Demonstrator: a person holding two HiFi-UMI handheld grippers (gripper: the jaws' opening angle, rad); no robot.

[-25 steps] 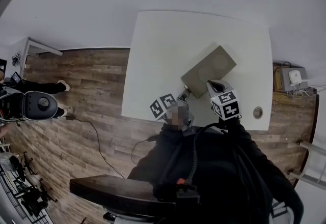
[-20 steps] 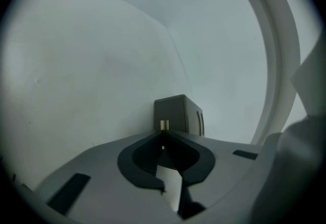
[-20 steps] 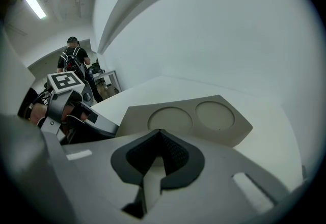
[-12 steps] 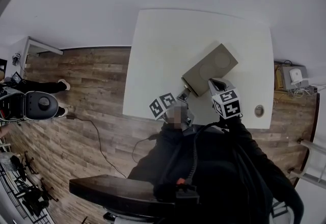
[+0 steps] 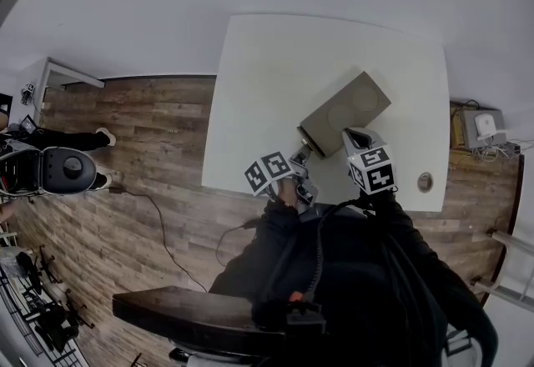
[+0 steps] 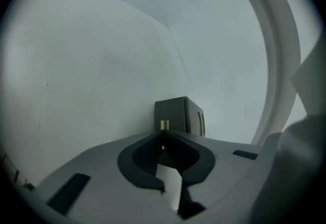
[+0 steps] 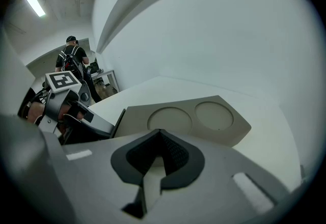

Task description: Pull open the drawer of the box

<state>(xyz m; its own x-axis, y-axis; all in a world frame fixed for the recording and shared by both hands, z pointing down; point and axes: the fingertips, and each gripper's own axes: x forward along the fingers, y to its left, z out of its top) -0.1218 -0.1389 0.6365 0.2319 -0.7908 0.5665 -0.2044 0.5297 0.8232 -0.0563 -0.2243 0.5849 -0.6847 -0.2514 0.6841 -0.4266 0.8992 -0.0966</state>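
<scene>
- Centrally on the white counter lies the olive-grey box, set at a slant, with its drawer end toward the person.
- Left gripper: its tips reach the box's near end. In the left gripper view the jaws are closed together, pinched on the small brass knob on the drawer front.
- Whether the drawer has come out of the box at all cannot be told from any view.
- Right gripper: it is at the box's near edge, beside the left one. In the right gripper view its jaws are closed with nothing between them, and the tips are over the box top, whose two round recesses lie just ahead. Contact with the top cannot be made out.
- A person stands far back in the room, in the right gripper view.
</scene>
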